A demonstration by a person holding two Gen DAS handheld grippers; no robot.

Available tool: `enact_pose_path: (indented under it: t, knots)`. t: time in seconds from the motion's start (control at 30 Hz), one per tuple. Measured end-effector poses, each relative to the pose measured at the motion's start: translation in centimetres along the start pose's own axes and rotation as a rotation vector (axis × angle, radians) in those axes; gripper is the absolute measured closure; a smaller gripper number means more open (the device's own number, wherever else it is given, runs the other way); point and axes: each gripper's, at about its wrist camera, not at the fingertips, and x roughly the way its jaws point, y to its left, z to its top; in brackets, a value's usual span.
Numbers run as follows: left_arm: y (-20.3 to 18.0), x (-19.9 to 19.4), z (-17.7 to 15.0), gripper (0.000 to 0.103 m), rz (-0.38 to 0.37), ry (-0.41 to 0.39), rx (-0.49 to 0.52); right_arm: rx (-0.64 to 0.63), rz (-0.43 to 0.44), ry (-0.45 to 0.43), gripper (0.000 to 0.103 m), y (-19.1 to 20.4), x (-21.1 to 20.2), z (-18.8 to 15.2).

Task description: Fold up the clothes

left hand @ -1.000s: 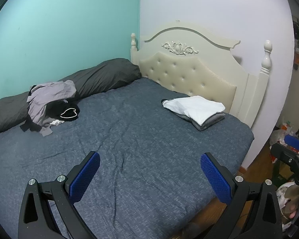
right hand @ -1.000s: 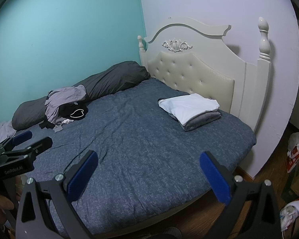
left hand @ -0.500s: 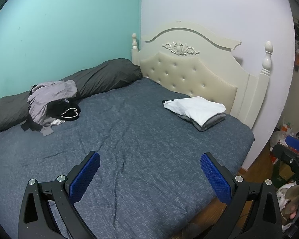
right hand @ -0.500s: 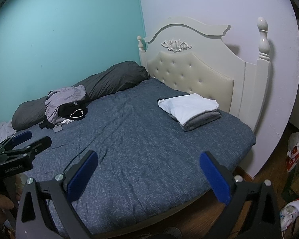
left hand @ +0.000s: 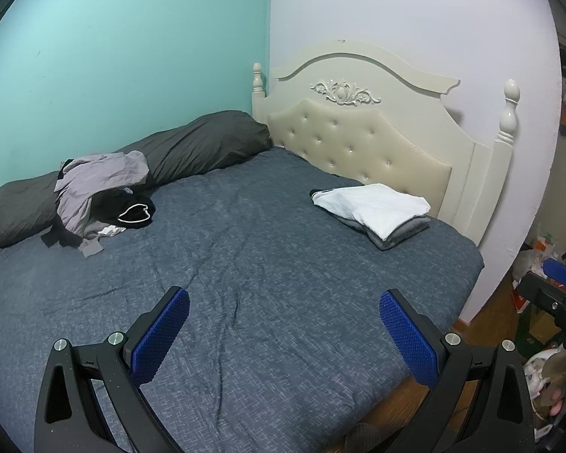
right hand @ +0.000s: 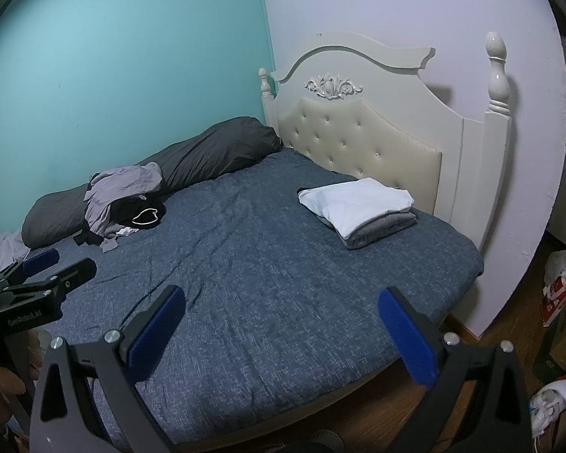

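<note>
Your left gripper [left hand: 284, 334] is spread wide, nothing between the blue pads [left hand: 161, 336], held level above the near part of the bed [left hand: 268, 287] and pointing toward the headboard [left hand: 362, 143]. Your right gripper [right hand: 281, 334] has the same pose: jaws wide apart, empty, hovering over the bed's near edge. Each shows up at the edge of the other's view, left gripper low on the left in the right wrist view, right gripper at the far right in the left wrist view. They sit side by side, well apart.

Clothes: an unfolded pile [left hand: 98, 196] of grey and black garments lies at the far left of the bed, draped partly over the long dark bolster pillow [left hand: 192, 147] that runs along the teal wall [left hand: 124, 49]. A folded stack [left hand: 373, 209], white piece on top of grey, sits near the headboard on the right side. Both are well away from your grippers.

The bed cover is dark blue, lightly creased, bare in the middle. Cream tufted headboard against the white wall [left hand: 415, 19]. Wood floor [right hand: 509, 324] to the right with bags and clutter [right hand: 562, 290].
</note>
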Motion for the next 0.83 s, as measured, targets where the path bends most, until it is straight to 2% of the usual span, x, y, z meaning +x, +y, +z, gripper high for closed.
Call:
enact_pose_path:
  t: [0.83]
  knots:
    - [0.20, 0.24, 0.18, 0.000, 0.012, 0.007, -0.005, 0.000, 0.003, 0.000, 0.000, 0.18, 0.18, 0.26]
